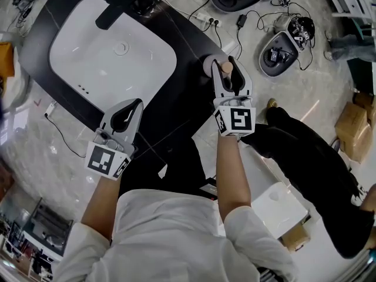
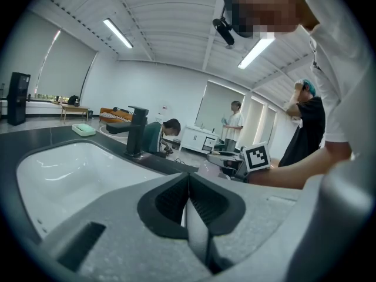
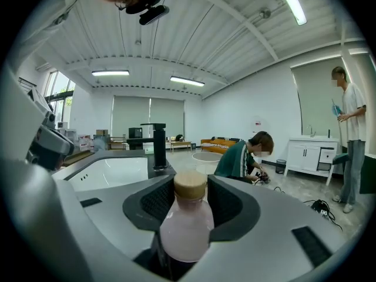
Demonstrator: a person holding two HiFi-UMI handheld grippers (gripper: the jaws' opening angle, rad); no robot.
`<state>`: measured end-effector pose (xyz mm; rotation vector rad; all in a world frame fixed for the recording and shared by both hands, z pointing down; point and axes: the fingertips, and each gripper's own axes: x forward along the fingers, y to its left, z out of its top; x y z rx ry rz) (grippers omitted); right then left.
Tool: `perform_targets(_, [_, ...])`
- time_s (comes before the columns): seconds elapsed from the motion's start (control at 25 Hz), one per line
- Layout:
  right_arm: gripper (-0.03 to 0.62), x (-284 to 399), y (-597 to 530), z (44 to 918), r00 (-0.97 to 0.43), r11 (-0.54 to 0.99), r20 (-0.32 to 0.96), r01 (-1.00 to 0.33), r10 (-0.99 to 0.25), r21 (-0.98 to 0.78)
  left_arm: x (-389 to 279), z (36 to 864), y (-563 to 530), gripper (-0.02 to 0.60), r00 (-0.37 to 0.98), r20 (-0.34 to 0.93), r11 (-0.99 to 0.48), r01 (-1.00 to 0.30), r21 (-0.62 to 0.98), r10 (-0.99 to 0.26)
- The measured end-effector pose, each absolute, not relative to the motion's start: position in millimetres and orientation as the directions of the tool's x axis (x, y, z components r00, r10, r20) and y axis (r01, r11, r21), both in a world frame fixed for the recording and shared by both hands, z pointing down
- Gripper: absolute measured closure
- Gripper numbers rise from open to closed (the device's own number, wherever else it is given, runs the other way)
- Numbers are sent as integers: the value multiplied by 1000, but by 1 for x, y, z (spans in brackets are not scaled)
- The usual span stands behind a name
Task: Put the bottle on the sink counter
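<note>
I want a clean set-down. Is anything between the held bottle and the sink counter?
Nothing visible. The right gripper holds the bottle at the right edge of the counter, and the dark strip beside the basin is bare; the faucet stands farther back.
</note>
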<state>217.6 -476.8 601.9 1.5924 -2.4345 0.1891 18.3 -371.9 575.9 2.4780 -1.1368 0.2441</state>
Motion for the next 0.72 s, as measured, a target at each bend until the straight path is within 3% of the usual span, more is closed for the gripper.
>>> perform_targets(0.48, [449, 218, -465, 517, -390, 405, 170, -912, -905, 66, 14, 531, -378, 566, 673, 252, -616, -738, 275, -695])
perform_targets(0.72, [540, 204, -445, 440, -418, 424, 96, -904, -903, 52, 6, 475, -386, 566, 708, 183, -659, -703, 267, -682])
